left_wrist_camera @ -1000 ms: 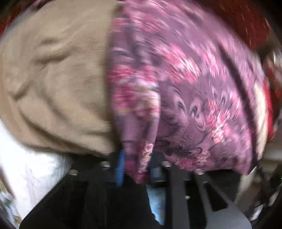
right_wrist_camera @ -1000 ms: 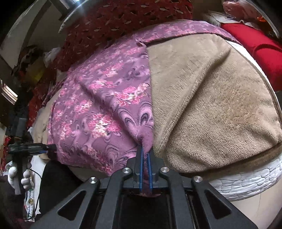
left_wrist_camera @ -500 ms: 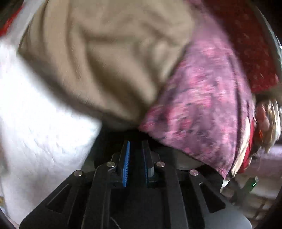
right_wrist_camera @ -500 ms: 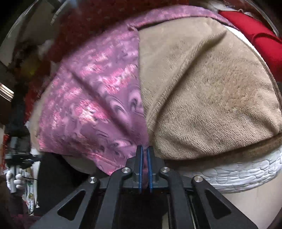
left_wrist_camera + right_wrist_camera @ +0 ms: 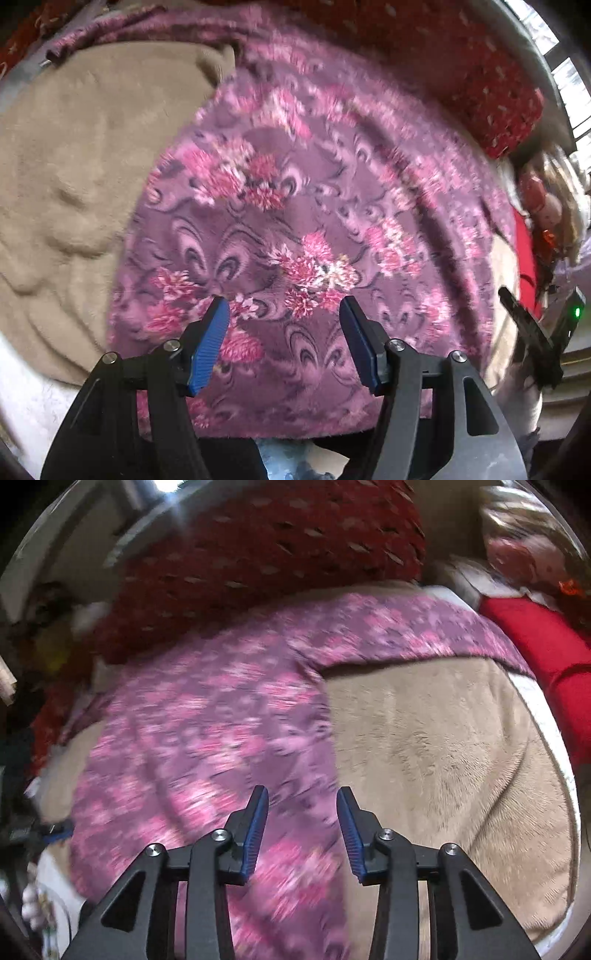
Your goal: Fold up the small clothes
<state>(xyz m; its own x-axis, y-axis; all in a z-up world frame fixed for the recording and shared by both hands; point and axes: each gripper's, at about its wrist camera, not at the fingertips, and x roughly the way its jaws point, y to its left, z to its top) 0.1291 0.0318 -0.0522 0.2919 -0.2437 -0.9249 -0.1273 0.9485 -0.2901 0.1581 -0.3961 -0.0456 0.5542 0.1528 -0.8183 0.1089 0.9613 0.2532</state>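
Observation:
A purple garment with pink flowers (image 5: pixel 303 229) lies spread flat on a beige fleece blanket (image 5: pixel 74 155). My left gripper (image 5: pixel 284 310) hovers over its near part, jaws opening, with nothing pinched between the blue pads (image 5: pixel 208 343). In the right wrist view the same purple garment (image 5: pixel 207 738) covers the left half of the beige blanket (image 5: pixel 443 760). My right gripper (image 5: pixel 301 801) hangs above the garment's right edge, jaws opening and holding no cloth.
A dark red patterned pillow (image 5: pixel 280 554) lies behind the garment. A bright red cloth (image 5: pixel 546 657) sits at the far right. A white quilted cover (image 5: pixel 26 398) shows under the blanket's near edge. The other gripper (image 5: pixel 535 339) appears at the right in the left view.
Both grippers have let go of the garment's folded edge and spread apart. The garment now lies flat, and both hands have swung back over it.

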